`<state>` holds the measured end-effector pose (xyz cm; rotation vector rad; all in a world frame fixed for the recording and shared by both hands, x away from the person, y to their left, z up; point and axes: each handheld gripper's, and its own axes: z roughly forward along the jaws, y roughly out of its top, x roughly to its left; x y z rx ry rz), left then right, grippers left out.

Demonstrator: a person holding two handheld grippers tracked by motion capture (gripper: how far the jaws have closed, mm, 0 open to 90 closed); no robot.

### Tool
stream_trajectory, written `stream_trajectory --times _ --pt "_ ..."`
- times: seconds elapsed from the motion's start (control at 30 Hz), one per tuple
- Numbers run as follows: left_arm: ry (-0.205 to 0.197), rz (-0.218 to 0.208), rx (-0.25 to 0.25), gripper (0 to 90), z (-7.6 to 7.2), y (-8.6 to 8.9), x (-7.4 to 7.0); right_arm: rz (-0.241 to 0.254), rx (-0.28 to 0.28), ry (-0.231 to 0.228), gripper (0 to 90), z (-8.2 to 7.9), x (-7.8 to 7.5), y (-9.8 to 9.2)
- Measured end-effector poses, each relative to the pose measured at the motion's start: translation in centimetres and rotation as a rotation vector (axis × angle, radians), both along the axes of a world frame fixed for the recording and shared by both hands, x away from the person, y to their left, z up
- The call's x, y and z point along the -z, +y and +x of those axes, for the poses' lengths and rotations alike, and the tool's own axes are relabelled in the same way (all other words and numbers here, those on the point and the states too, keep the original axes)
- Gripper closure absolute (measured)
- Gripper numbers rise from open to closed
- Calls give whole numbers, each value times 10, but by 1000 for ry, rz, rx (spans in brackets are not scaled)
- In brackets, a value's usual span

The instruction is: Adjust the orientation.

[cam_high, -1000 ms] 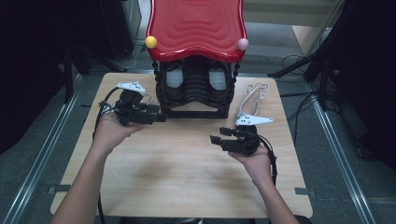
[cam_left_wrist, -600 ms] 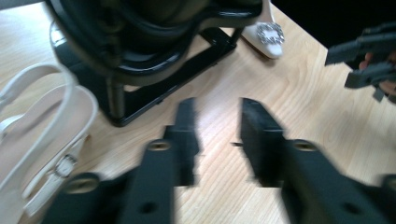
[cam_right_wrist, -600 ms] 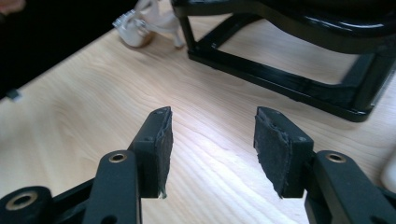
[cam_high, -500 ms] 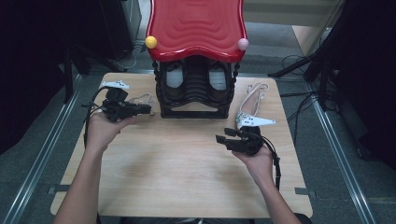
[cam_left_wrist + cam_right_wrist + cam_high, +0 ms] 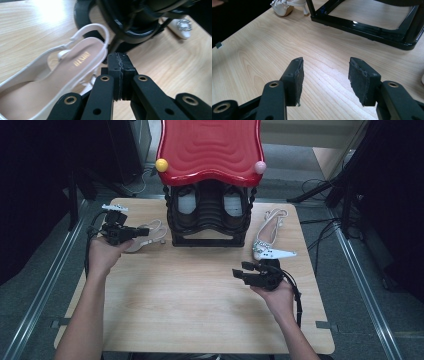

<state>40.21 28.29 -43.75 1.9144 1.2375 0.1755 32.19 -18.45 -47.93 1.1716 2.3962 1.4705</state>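
Note:
A white slingback shoe (image 5: 156, 227) lies on the wooden table (image 5: 200, 295) left of a black shoe rack (image 5: 210, 222) with a red wavy top (image 5: 210, 145). My left gripper (image 5: 147, 232) hovers over this shoe. In the left gripper view its jaws (image 5: 120, 62) have just closed; the pads meet beside the shoe's (image 5: 50, 82) rim, with nothing seen between them. A second white shoe (image 5: 265, 245) with a jewelled toe lies right of the rack. My right gripper (image 5: 241, 271) stands open above bare wood, its pads (image 5: 297, 75) wide apart with nothing between them.
Two more shoes sit inside the rack (image 5: 135, 27), whose black base bar (image 5: 367, 27) crosses the right gripper view. Yellow and pink knobs (image 5: 161, 165) mark the red top's corners. Metal rails (image 5: 45, 285) run along both sides of the table. Cables trail behind at the right.
My left hand has moved left, away from the rack's front and down over the white shoe, and its jaws have shut. The right hand has stayed in place.

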Motion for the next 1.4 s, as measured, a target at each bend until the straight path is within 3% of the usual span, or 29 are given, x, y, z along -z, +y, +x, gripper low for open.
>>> stream_trajectory --times 0.1,0.2,0.3,0.43,0.57,0.67,0.87,1.4 --pt "5 -7 -18 900 8 6 5 1 3 11 469 -3 2 1" --pt "-4 -5 -37 900 16 7 11 -38 8 9 467 -6 4 1" --pt "18 -7 -47 900 24 6 19 -66 13 16 460 -9 7 -1" --pt "37 7 -39 900 32 4 30 -62 25 11 456 -13 8 -6" --pt "53 9 -40 900 33 1 39 -67 35 15 454 -12 10 -9" --pt "65 -18 -51 900 32 2 46 -72 40 25 451 -11 11 -9" --pt "87 -29 -59 900 27 2 53 -73 40 21 444 -9 11 -10" --pt "117 -29 -67 900 6 13 55 80 71 90 431 8 15 -19"
